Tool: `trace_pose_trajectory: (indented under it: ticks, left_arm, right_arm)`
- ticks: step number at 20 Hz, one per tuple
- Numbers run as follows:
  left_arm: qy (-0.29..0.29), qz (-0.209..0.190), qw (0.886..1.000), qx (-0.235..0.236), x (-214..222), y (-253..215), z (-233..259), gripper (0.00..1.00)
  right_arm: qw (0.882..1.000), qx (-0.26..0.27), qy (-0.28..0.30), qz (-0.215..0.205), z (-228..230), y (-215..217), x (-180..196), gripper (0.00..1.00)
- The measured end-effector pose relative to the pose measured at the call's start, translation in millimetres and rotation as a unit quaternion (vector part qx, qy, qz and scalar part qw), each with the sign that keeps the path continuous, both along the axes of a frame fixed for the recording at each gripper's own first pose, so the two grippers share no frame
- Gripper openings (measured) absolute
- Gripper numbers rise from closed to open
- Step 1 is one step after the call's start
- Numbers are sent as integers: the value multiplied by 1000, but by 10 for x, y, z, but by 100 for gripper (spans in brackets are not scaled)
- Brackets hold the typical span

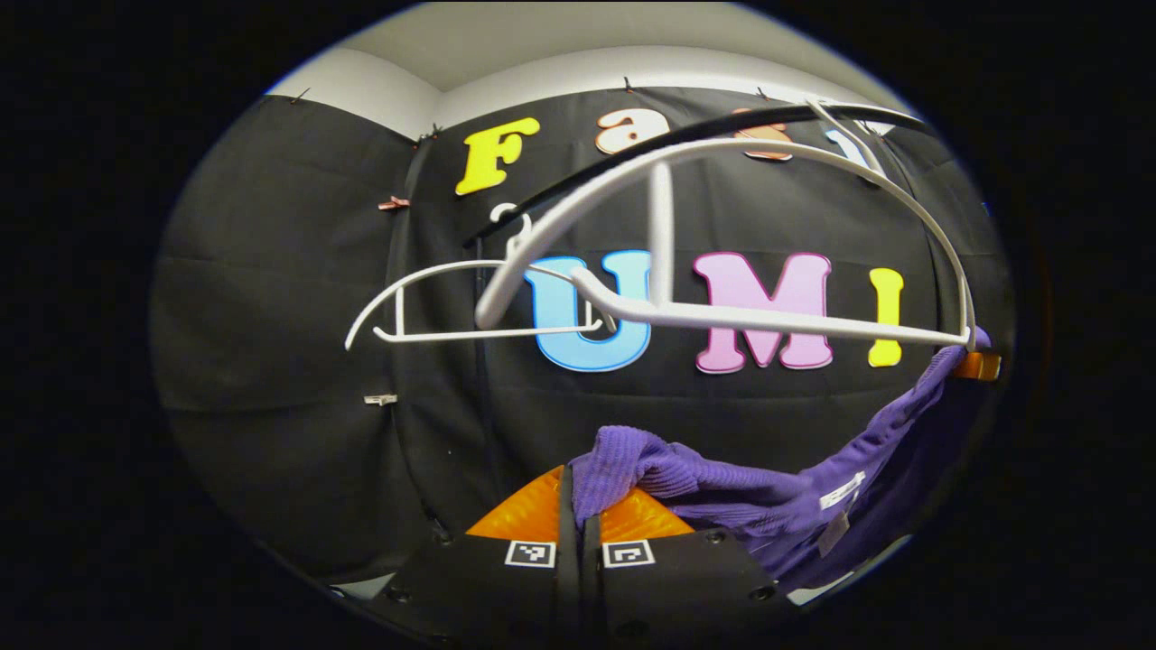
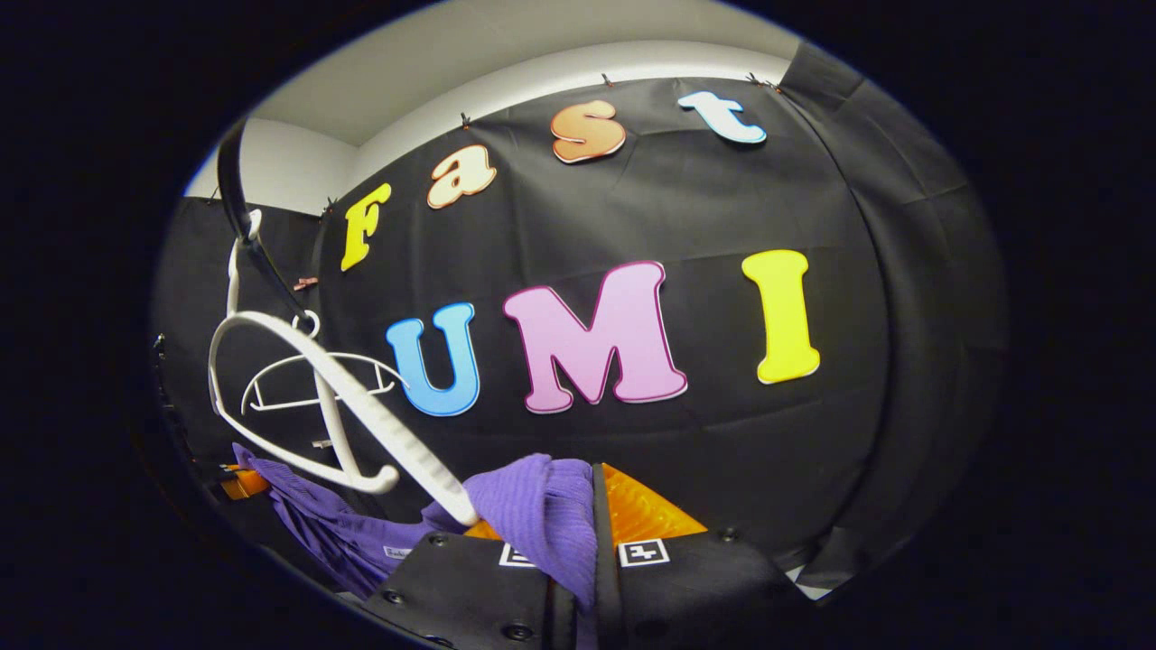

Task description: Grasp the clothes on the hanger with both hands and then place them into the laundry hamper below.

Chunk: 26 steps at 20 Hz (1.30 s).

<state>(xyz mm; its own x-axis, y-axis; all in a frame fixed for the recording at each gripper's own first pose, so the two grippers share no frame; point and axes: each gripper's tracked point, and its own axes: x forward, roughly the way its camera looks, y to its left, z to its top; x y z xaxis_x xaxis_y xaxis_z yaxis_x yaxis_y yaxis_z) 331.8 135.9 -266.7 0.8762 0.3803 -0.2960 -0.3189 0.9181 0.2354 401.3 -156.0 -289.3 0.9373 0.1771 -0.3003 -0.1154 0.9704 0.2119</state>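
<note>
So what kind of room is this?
Probably a small recording booth set up as a laundry corner: black cloth covers the walls, white plastic hangers hang from a dark rail, and a purple knitted garment is gripped between both grippers.

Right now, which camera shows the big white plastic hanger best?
The left gripper view: the big white plastic hanger stretches across it, curved top and straight bar both plain. The right gripper view shows that hanger squeezed at the left edge, seen end-on, above the purple knitted garment.
</note>
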Motion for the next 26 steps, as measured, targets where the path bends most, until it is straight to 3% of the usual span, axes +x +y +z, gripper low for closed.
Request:
trace_pose_trajectory:
  ticks: [7,15,18,21,26]
  left_arm:
    - [79,-45,993,-70,-329,-593,-569,5]
    - [165,-48,976,-132,-723,-865,-1088,5]
    - [202,-45,964,-168,-870,-980,-1283,5]
    - [256,-51,947,-188,-1059,-1054,-1590,5]
    - [342,-41,910,-232,-1337,-1169,-2032,5]
  right_arm:
    - [991,-8,109,73,-656,537,-731,14]
    - [963,-15,204,176,-1074,1280,-1414,14]
    - [949,-17,246,196,-1272,1508,-1658,14]
    - [928,-42,312,200,-1569,1529,-1945,14]
    - [893,-59,398,203,-1923,1646,-2364,14]
